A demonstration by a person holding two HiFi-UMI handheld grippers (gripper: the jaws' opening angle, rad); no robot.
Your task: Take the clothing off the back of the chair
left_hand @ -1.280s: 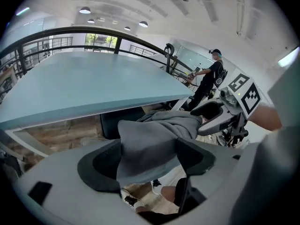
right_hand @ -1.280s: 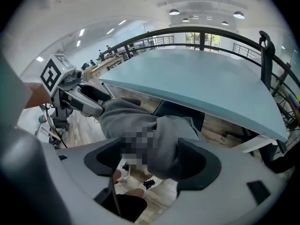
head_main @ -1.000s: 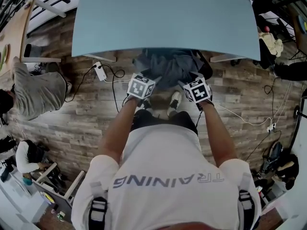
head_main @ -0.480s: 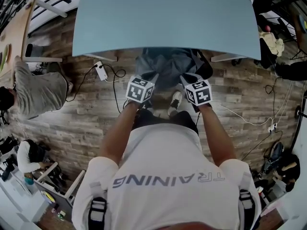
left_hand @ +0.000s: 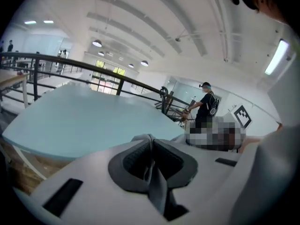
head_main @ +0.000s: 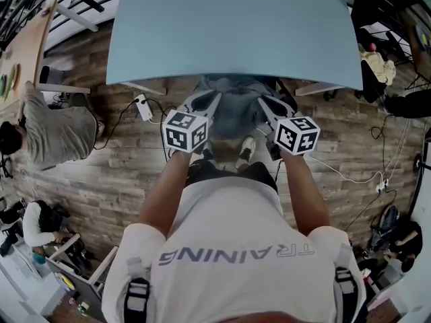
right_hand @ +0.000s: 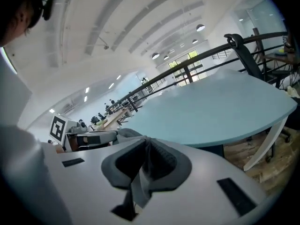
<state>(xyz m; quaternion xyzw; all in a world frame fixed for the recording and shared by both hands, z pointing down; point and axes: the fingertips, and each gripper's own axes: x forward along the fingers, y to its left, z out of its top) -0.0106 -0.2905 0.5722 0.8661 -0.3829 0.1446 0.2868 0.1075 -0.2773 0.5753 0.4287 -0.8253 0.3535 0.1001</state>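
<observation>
In the head view a grey garment (head_main: 236,105) hangs stretched between my two grippers, in front of the light blue table (head_main: 236,25). It hides most of the dark chair (head_main: 288,97) behind it. My left gripper (head_main: 214,101) holds the garment's left edge. The left gripper view shows that gripper (left_hand: 151,146) shut, a fold of grey cloth (left_hand: 158,191) pinched between its pads. My right gripper (head_main: 264,103) holds the right edge. In the right gripper view its jaws (right_hand: 146,149) are still closing and press on a strip of the cloth (right_hand: 137,190).
The table's front edge lies just beyond the garment, with its legs (head_main: 315,88) on either side. A power strip (head_main: 143,104) and cables (head_main: 343,170) lie on the wooden floor. My shoes (head_main: 246,143) stand below the garment. People sit at the left (head_main: 57,130).
Both grippers have closed on the garment, risen toward the camera and spread a little apart. The grey cloth has come up with them and now hangs taut between them.
</observation>
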